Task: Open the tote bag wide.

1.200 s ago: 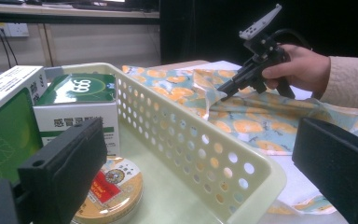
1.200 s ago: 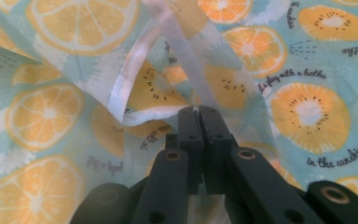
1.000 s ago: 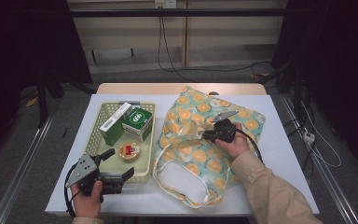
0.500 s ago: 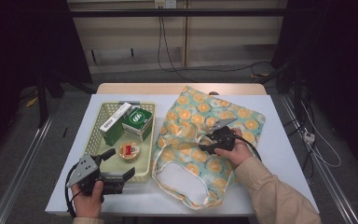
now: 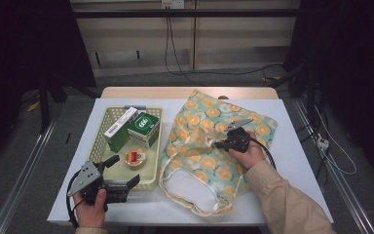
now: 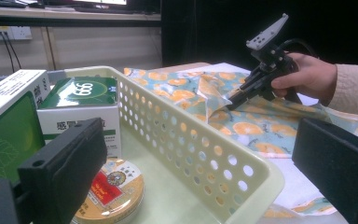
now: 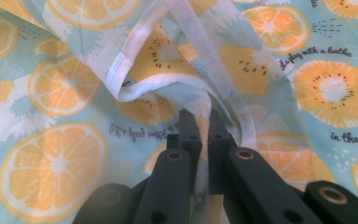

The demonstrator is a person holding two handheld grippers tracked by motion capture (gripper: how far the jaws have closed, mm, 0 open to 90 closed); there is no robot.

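A fabric bag (image 5: 209,146) printed with orange slices lies on the white table, mouth toward the front. My right gripper (image 5: 218,144) is shut on a fold of the bag (image 7: 186,88) near its white-hemmed edge and holds it raised; the right gripper (image 6: 233,103) also appears beyond the basket in the left gripper view. My left gripper (image 5: 124,171) is open at the front left, its jaws spread on either side of the cream basket's (image 5: 102,141) near corner. Inside the basket sit a green box (image 5: 143,127), a green-and-white box (image 5: 119,127) and a round tin (image 5: 135,158).
The basket wall (image 6: 205,154) stands between my left jaws, with the tin (image 6: 114,189) just inside it. A person's hand and beige sleeve (image 5: 277,195) reach in from the front right. Bare white table (image 5: 297,161) lies right of the bag.
My right gripper has moved toward the front and slightly left over the bag, now pinching a fold of fabric. The left gripper has stayed put by the basket.
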